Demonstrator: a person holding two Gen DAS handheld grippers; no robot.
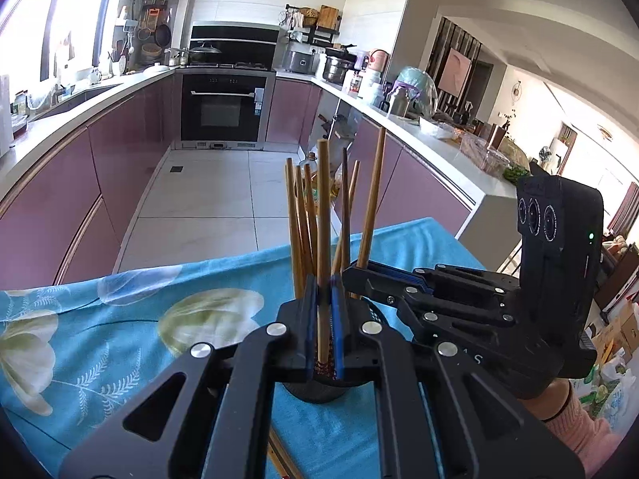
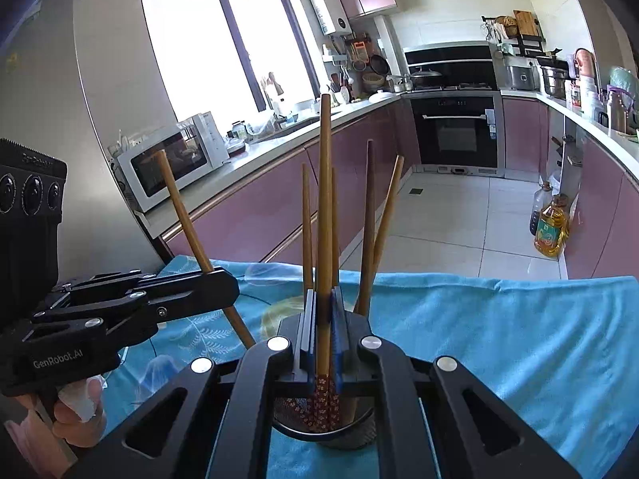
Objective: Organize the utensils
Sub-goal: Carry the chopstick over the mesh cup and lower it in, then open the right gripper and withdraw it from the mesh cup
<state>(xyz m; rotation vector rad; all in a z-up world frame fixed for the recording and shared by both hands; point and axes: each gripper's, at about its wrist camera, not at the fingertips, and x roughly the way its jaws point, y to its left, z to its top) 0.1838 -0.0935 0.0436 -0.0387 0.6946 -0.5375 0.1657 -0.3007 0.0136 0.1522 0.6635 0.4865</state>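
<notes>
My left gripper [image 1: 323, 291] is shut on an upright wooden chopstick [image 1: 322, 207], just above a black mesh holder [image 1: 315, 393] on the blue flowered cloth [image 1: 120, 339]. Several other chopsticks stand in the holder. My right gripper [image 1: 355, 269] reaches in from the right, shut on a second chopstick [image 1: 373, 199]. In the right wrist view, the right gripper [image 2: 324, 299] clamps that chopstick [image 2: 325, 179], whose red patterned end dips into the holder [image 2: 359, 431]. The left gripper [image 2: 223, 279] comes in from the left with its tilted chopstick [image 2: 179, 207].
Another chopstick [image 1: 279, 459] lies on the cloth near the front edge. Beyond the table are purple kitchen cabinets, an oven [image 1: 223, 107], a microwave [image 2: 171, 163] on the left counter and oil bottles [image 2: 551, 231] on the tiled floor.
</notes>
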